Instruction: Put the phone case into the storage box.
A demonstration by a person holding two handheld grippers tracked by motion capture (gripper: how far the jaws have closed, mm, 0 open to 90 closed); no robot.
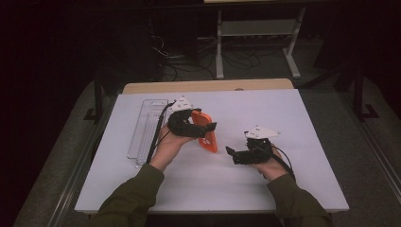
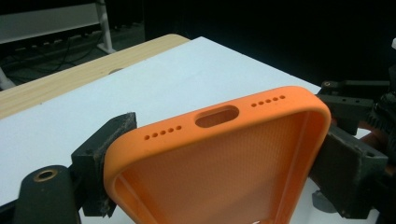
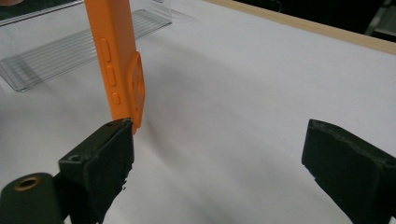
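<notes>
Left gripper view: left claw point(image 2: 215, 163) pinching one orange phone case point(image 2: 219, 154) across its width, a black pad pressed against each long side; lower part of the case cut off by the bottom edge. Hollow inside of the case turned toward the camera, port end with its oval slot and two rows of small holes pointing away, toward the far tabletop point(image 2: 187, 74). Beyond the case's right corner, a dark gripper body, partly hidden and hard to read.

High view: left claw point(image 1: 204, 128) and case point(image 1: 205, 131) held above the middle of the white tabletop point(image 1: 283, 118), long axis running steeply down toward the near side, lower end close to the surface; contact there not discernible. Right claw point(image 1: 230, 152) just right of the case, aimed at it, apart from it.

Right gripper view: right claw point(image 3: 219, 163) spread wide with nothing but bare tabletop between the pads. Case point(image 3: 120, 60) seen edge-on and upright, top cut off by the frame, three side buttons facing the camera, lower end hidden behind the left pad.

Count: one case, two claws, one clear plastic tray point(image 1: 146, 127) lying lengthwise at the left of the tabletop, blurred in the high view.
</notes>
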